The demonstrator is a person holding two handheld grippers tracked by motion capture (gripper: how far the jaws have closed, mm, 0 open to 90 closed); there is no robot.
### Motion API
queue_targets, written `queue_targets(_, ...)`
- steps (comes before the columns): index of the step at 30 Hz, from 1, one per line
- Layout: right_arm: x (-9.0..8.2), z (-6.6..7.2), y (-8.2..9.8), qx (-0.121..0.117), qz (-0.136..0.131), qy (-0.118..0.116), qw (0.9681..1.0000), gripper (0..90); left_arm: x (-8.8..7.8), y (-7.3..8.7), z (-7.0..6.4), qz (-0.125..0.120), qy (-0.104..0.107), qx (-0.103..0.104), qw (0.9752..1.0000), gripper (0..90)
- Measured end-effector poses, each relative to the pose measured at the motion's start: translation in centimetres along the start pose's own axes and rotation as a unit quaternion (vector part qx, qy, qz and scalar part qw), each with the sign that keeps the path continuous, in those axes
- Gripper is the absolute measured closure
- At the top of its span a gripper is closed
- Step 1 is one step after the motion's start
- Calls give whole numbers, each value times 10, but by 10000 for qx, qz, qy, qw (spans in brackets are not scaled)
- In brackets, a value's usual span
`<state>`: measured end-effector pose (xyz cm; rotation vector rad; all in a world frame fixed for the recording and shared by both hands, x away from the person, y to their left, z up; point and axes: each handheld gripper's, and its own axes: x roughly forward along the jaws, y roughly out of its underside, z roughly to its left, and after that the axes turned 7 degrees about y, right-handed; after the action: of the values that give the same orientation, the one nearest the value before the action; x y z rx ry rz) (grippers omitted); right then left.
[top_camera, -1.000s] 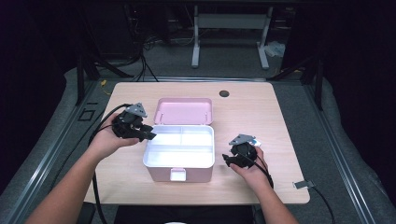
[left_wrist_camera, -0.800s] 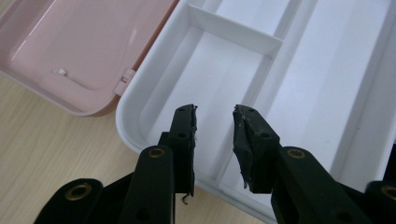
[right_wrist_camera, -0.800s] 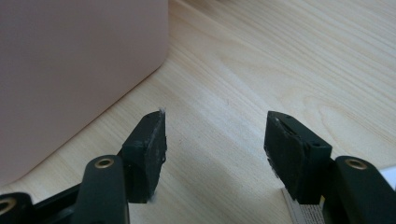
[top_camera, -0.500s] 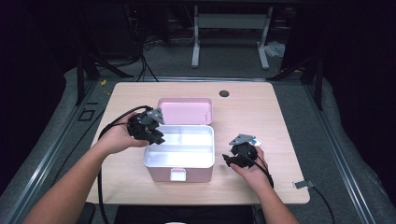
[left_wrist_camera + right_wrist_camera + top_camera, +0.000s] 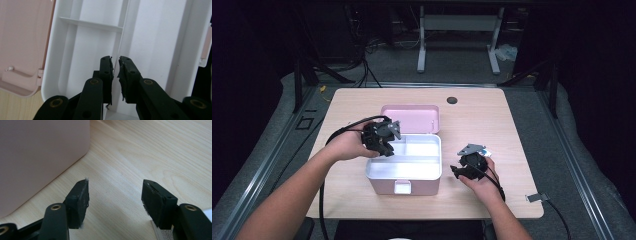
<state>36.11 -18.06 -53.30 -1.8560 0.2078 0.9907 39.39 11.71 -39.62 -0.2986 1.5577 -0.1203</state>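
Note:
An open lunch box sits mid-table: a white compartment tray [image 5: 404, 172] with its pink lid [image 5: 412, 117] folded back flat behind it. My left gripper [image 5: 387, 145] hovers over the tray's left part. In the left gripper view it [image 5: 115, 60] is shut with nothing between its jaws, pointing down at a divider [image 5: 91, 24] of the tray [image 5: 155, 37], with the lid [image 5: 23, 37] to the left. My right gripper [image 5: 456, 171] rests on the table just right of the box. It [image 5: 115, 186] is open and empty, with the box's pink wall [image 5: 37, 157] close on its left.
The wooden table [image 5: 492, 120] has a dark round hole [image 5: 452, 100] near its far edge and a small metal clip [image 5: 534, 197] at its right front edge. A white card [image 5: 162, 233] lies under the right gripper. Black cables trail from both grippers.
My left gripper has moved right, from beside the box's left wall to above the tray's left compartments. The right gripper has stayed put.

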Motion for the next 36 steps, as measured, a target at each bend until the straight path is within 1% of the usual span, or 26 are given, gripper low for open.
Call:
queue_targets(1, 0, 0, 0, -7, -3, -4, 10000, 387, 3, -4, 0, 94, -7, 64, 9999, 802)
queue_targets(2, 0, 0, 0, -9, 2, -8, 10000, 387, 4, -5, 0, 110, 15, 105, 9999, 801)
queue_targets(6, 0, 0, 0, -11, 7, 4, 10000, 387, 7, -11, 0, 155, 49, 136, 9998, 801)
queue_targets(8, 0, 0, 0, -11, -1, -12, 10000, 387, 8, -12, 0, 175, 24, 155, 9997, 803)
queue_targets(9, 0, 0, 0, -15, 2, 3, 10000, 387, 11, -15, 0, 238, 93, 197, 9995, 805)
queue_targets(11, 0, 0, 0, -16, 8, -5, 10000, 388, 13, -18, -1, 326, 106, 230, 9991, 806)
queue_targets(14, 0, 0, 0, -18, 2, -5, 10000, 390, 16, -22, -1, 359, 114, 263, 9989, 811)
queue_targets(17, 0, 0, 0, -30, 7, -14, 10000, 390, 20, -26, -1, 451, 121, 301, 9985, 815)
queue_targets(20, 0, 0, 0, -41, 9, -23, 10000, 391, 23, -30, -1, 503, 123, 304, 9982, 824)
queue_targets(21, 0, -1, 0, -38, 9, -23, 10000, 391, 24, -31, -1, 567, 128, 328, 9978, 825)
queue_targets(22, 0, -1, 0, -33, 7, -27, 10000, 391, 24, -31, -1, 567, 128, 328, 9978, 825)
queue_targets(24, 0, -1, 0, -33, 8, -23, 10000, 392, 26, -36, -1, 712, 98, 387, 9967, 826)
queue_targets(34, 1, -1, 1, -62, 14, -59, 10000, 393, 33, -40, -1, 807, 103, 409, 9958, 848)
queue_targets(36, 1, -1, 1, -67, 28, -65, 10000, 393, 35, -41, -1, 867, 109, 427, 9953, 856)
